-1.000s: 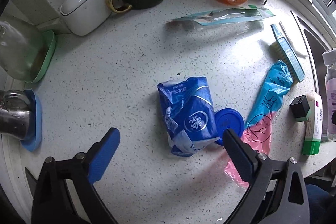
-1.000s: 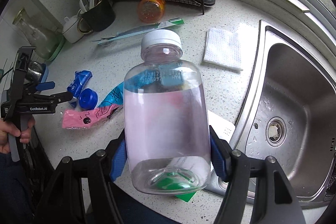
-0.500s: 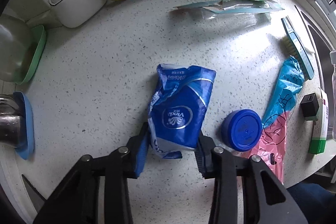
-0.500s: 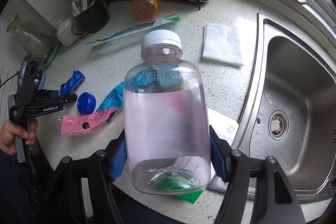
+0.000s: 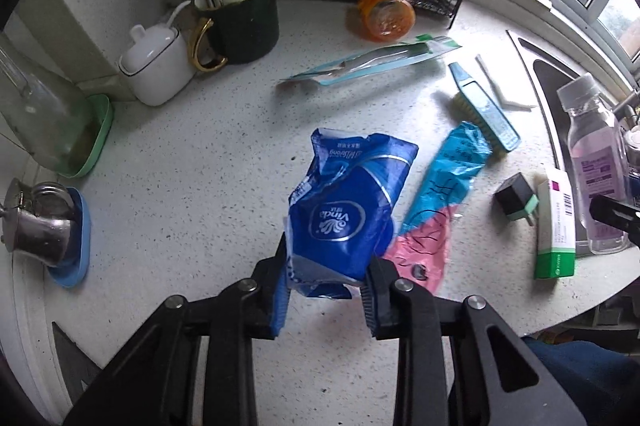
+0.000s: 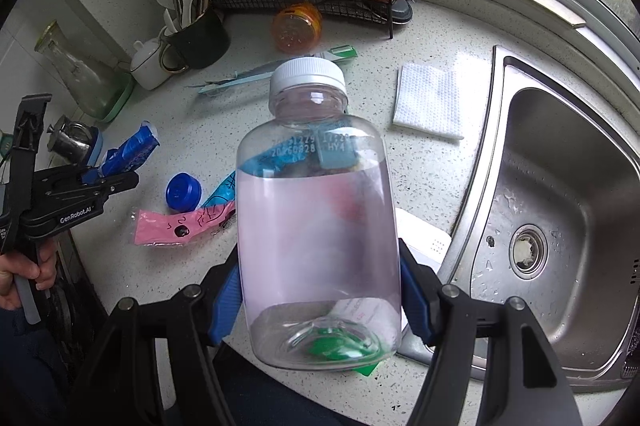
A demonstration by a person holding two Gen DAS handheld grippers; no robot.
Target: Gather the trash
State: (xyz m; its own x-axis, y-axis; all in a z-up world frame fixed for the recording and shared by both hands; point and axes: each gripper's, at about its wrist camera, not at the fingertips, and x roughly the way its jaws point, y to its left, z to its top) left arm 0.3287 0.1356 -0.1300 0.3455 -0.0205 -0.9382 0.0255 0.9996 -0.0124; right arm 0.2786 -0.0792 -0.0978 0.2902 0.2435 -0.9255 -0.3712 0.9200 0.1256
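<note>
- While the left gripper (image 5: pixel 325 292) is clamped on the lower end of the blue tissue wrapper (image 5: pixel 346 202), its jaws having just been closing onto it, the crumpled pack hangs clear of the speckled surface (image 5: pixel 192 162); from the right wrist view it juts up and away from the pads, above the near left part of the surface.
- The right gripper (image 6: pixel 320 290) is gripping a clear plastic bottle (image 6: pixel 318 226) by its lower body, white cap pointing away, held near the sink (image 6: pixel 560 210).
- Risk, wrapper: I judge the hold shallow. Only the bottom edge sits between the pads, and the film is thin and slick, so a quick swing could let it slide out or tear at the crease.
- Risk, bottle: its smooth, rounded wall is pinched low, so a tilt could make it pivot or slip toward the sink.
- Risk, leftovers: the blue lid (image 6: pixel 183 191) and the pink and blue wrapper (image 6: pixel 176 226) lie just right of the lifted pack; a low carry could sweep them off the near edge.
- Look of the wrapper: glossy royal blue film with a white oval logo and white lettering, torn open at the far end, creased and mostly flat, apparently empty.
- Look of the bottle: transparent, faintly pink label, printed date code under the neck, and it seems empty.
</note>
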